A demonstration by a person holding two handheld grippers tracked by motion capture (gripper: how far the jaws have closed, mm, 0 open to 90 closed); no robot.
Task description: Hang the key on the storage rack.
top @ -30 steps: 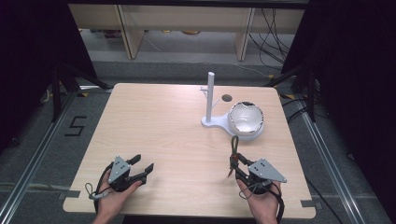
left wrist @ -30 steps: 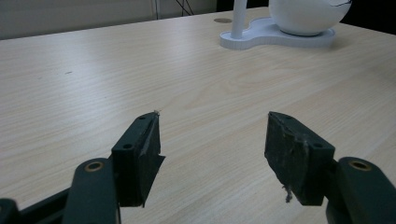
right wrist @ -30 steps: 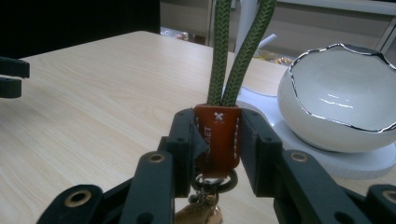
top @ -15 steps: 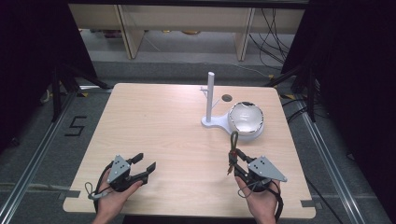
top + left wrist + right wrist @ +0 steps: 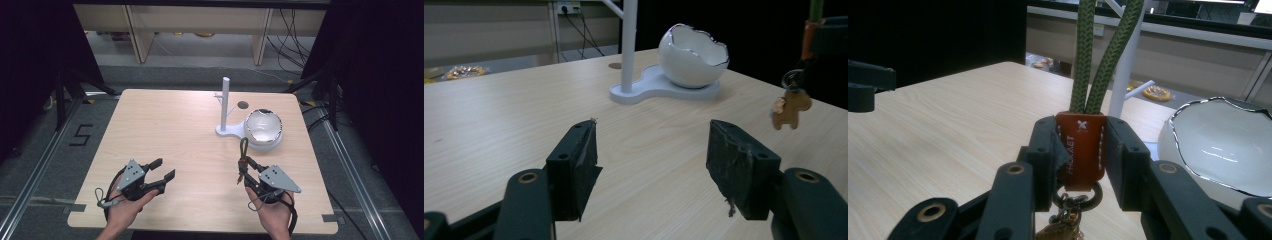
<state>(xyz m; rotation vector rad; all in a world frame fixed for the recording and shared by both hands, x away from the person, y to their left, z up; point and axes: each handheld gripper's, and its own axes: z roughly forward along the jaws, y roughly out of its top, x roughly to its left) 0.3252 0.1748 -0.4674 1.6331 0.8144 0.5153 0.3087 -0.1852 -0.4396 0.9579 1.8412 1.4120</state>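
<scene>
Left gripper (image 5: 161,176): held in the person's left hand (image 5: 125,207) over the near left part of the table (image 5: 165,125). Its jaws stand wide apart with nothing between them; the left gripper view shows bare wood in the gap, and the pads (image 5: 585,159) are frayed at their edges.

Centre of the table: bare light wood. A small dark round hole (image 5: 243,105) sits near the far edge.

Right of centre, far half: a white stand (image 5: 226,107) with an upright post on a flat base. A white egg-shaped bowl (image 5: 263,127) with a jagged, dark-trimmed rim sits on the right end of that base.

Right gripper (image 5: 243,167): held in the person's right hand (image 5: 272,212) over the near right part of the table, near the bowl and on the person's side of it. Its jaws are closed on the red-orange tab of a keychain (image 5: 1081,150). A green braided loop (image 5: 1100,55) rises from the tab above the jaws. Below them hangs a metal ring with a tan animal-shaped charm (image 5: 791,110), clear of the table surface.
</scene>
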